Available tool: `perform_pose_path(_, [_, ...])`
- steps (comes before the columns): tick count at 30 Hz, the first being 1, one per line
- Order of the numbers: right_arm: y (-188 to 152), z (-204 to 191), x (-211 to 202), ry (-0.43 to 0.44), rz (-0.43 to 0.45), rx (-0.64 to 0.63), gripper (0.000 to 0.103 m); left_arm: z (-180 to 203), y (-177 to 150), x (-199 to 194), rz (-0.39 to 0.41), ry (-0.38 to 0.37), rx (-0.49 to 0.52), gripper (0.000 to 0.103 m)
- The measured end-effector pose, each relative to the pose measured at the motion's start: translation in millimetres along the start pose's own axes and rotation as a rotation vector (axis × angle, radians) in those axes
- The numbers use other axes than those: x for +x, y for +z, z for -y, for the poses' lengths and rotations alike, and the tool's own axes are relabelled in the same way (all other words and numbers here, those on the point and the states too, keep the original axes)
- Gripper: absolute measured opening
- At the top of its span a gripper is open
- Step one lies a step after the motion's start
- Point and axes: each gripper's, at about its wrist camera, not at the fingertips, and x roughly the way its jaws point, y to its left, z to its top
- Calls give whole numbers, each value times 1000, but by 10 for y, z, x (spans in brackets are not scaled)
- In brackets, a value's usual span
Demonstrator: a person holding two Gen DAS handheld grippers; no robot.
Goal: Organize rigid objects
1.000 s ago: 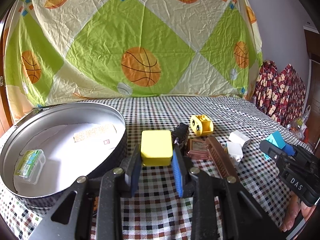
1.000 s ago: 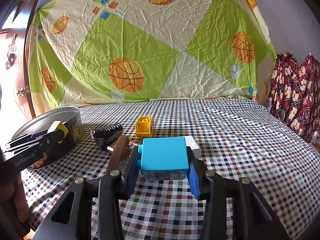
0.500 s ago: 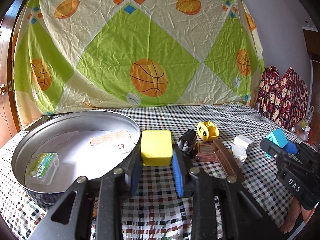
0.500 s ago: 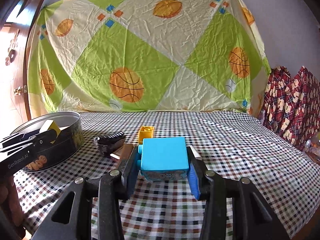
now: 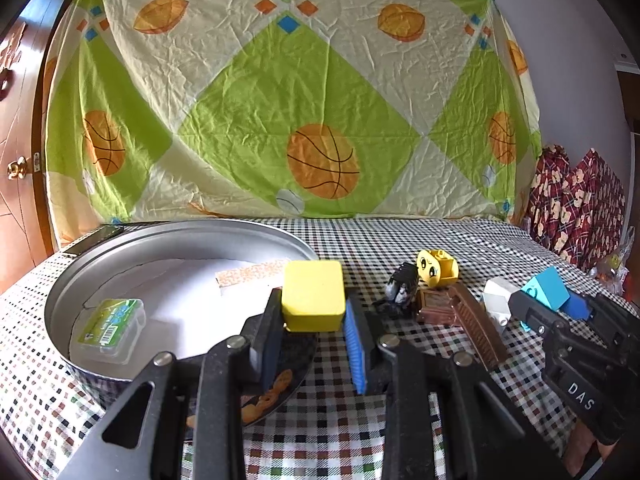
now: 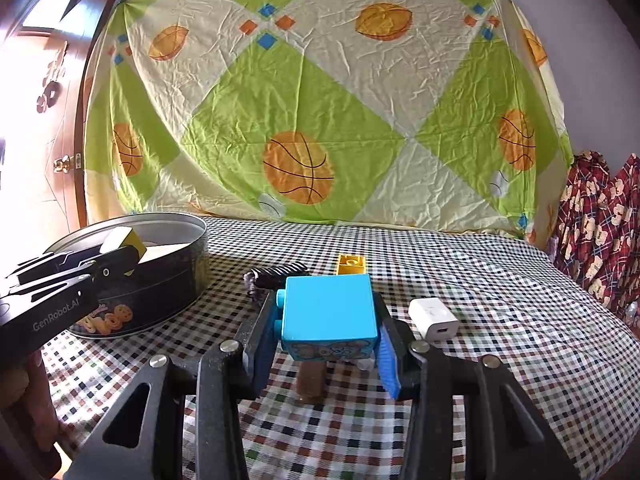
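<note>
Basketball-print sheeting (image 5: 312, 120) hangs behind a desk (image 5: 400, 240) under checked cloth, where loose rigid items are being gathered into a round metal tin (image 5: 72, 280) at the left of the left wrist view. On the tin's white floor, at lower left, lies a small clear case with a green barcoded label (image 5: 110, 326); its print is too small to read. A patterned paper slip (image 5: 250, 274) rests further right inside. Biscuits are pictured on the tin's dark outer wall.

At frame centre the left tool (image 5: 314, 338) is clamped on a yellow block (image 5: 314, 294), held above the tin's near rim, apparently on its way to be dropped in. Right of it, on the cloth, cluster a dark striped toy (image 5: 402, 290), a yellow brick with a cartoon face (image 5: 436, 268), brown ridged pieces (image 5: 460, 312) and a white charger plug (image 5: 498, 294), seemingly awaiting sorting.

At far right the right tool (image 6: 328, 350), lettered "DAS" on its body, grips a blue block (image 6: 328, 308) clear of the desk; a cartoon print shows on the block's lower face in the right wrist view, and studs on its left side. There, the left tool's body at far left reads "GenRobot.AI".
</note>
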Motion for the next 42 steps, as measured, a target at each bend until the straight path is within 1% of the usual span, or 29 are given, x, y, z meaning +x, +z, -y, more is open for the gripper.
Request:
perform_pose_path(17, [67,-288,93,66,-16,-21,45,-254,-17,-53,22,33,-44,27])
perform_pose_path(42, [103,-674,159,141,-21,-72,45,-459,-29,-108,48,79,-64,27])
